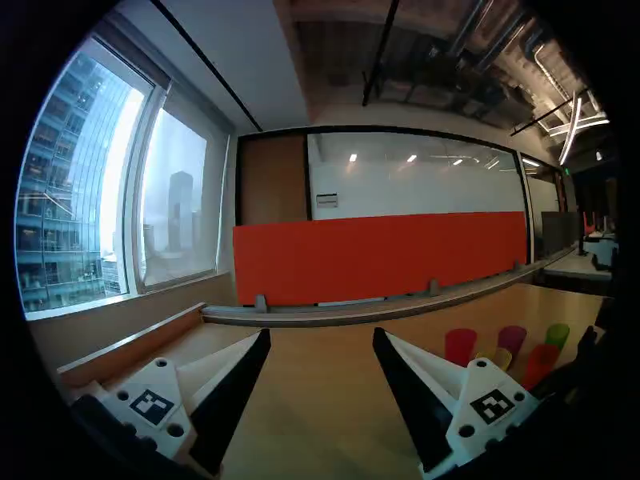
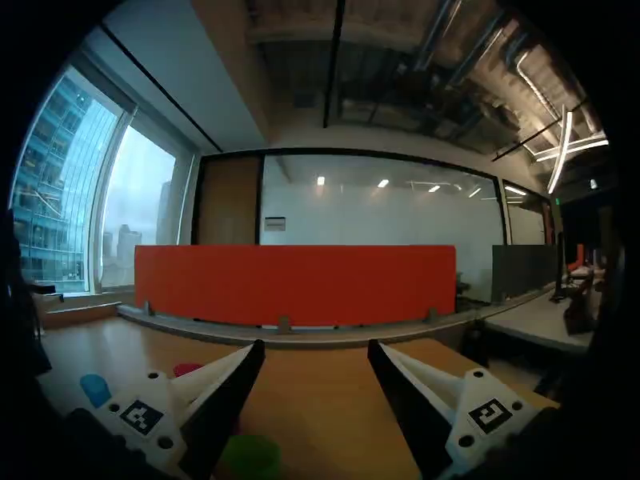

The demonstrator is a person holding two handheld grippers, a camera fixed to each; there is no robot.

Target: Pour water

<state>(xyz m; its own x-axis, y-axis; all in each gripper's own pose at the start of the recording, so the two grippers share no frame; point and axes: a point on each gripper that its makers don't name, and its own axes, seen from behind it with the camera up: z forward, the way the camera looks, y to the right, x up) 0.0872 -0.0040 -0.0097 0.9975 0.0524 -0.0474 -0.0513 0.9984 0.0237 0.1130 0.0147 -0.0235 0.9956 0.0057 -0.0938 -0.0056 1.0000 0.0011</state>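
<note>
Facing likely light, crushable cups (image 1: 460, 344) on the tabletop (image 1: 320, 408), pinch one mid-wall gently; your left gripper (image 1: 320, 332) and right gripper (image 2: 315, 344) gape empty.

Low over the wooden desk (image 1: 320, 400), the left gripper view faces the orange panel (image 1: 376, 256) obliquely, nearer its left end (windows (image 1: 104, 208) close beside). The right gripper view faces that panel squarely, equally low. Both share the panel, the glass wall (image 1: 416, 184) behind it and coloured cups (image 1: 462, 344) before it.
</note>
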